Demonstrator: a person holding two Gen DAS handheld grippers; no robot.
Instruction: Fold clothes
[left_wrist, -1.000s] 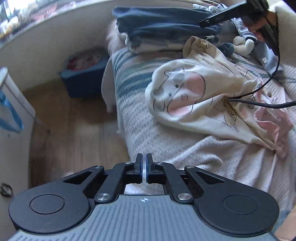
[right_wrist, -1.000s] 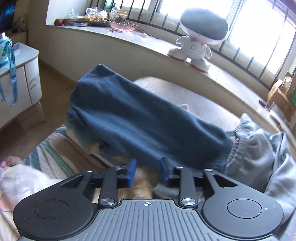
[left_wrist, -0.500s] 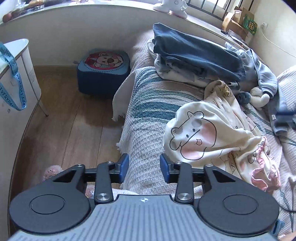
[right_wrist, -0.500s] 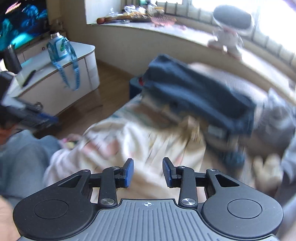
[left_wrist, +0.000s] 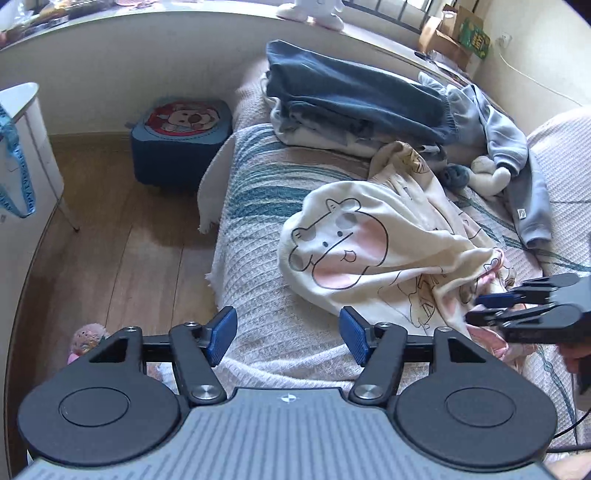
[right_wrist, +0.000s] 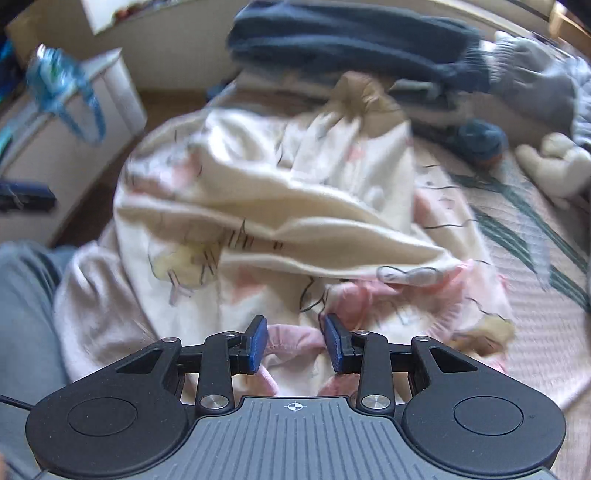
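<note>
A crumpled cream garment with a pink cartoon hippo print (left_wrist: 369, 251) lies on the bed; it also fills the right wrist view (right_wrist: 280, 206). My left gripper (left_wrist: 288, 338) is wide open and empty, above the bed's near edge, short of the garment. My right gripper (right_wrist: 294, 341) is open, low over the garment's pink hem (right_wrist: 291, 338), which lies between its pads. It shows from the side in the left wrist view (left_wrist: 491, 306) at the garment's right edge.
A stack of folded dark blue clothes (left_wrist: 354, 99) sits at the bed's far end, with a grey-blue hoodie (left_wrist: 517, 158) and a soft toy (left_wrist: 487, 177) to its right. A blue stool (left_wrist: 181, 136) and white cabinet (left_wrist: 22, 155) stand on the wood floor at left.
My left gripper opened from shut to wide open and pulled back. My right gripper swung from the blue stack down to the cream garment's pink hem.
</note>
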